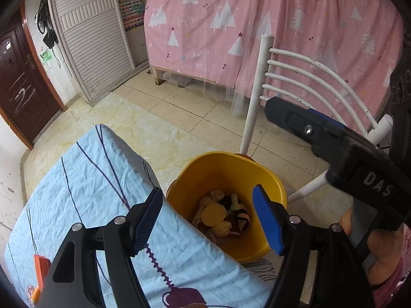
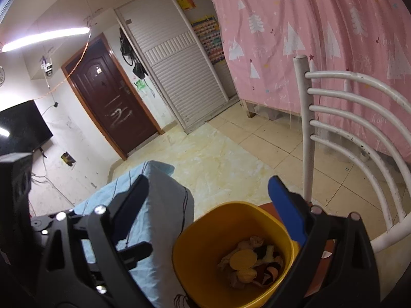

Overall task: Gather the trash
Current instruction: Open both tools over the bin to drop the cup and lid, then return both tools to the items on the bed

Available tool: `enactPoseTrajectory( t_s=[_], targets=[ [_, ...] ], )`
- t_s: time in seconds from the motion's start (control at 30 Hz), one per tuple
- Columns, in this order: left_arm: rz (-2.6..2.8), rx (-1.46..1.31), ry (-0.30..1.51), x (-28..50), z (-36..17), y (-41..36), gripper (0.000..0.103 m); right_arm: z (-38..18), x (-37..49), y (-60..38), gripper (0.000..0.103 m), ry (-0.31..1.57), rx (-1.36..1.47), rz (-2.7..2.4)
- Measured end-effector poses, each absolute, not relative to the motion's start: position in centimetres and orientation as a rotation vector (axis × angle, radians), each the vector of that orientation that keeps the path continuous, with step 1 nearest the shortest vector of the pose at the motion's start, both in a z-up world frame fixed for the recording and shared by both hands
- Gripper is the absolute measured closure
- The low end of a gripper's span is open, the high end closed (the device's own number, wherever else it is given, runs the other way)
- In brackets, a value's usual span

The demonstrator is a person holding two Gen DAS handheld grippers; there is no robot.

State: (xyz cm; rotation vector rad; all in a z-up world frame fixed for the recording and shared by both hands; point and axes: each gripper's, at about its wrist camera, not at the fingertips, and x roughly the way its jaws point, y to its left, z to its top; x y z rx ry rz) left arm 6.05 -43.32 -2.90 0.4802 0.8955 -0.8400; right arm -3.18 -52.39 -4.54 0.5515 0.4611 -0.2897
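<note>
Tiled floor, pink curtain behind; my left gripper (image 1: 208, 218) tilts down over yellow bin (image 1: 228, 169) beside blue-clothed table (image 1: 84, 179), jaws spread, empty; right gripper (image 2: 213, 205) likewise spread; trash (image 1: 223, 218) in bin.

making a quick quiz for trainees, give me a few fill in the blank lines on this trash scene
1. The trash lies inside a ____ bucket.
2. Both the left tool and the right tool hold ____ between their fingers.
3. The cloth beside the bucket is light ____ with dark lines.
4. Behind the bucket stands a white ____ with curved bars.

Missing words: yellow; nothing; blue; chair
</note>
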Motion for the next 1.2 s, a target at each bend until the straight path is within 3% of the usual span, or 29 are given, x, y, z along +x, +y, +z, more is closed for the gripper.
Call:
enactPoseTrajectory(
  t_s=[1.2],
  targets=[
    [-0.53,0.137,0.865,12.3,-0.5,-17.8,0.037,-3.1,6.3,-33.7,0.012,0.609,0.299,-0.03]
  ],
)
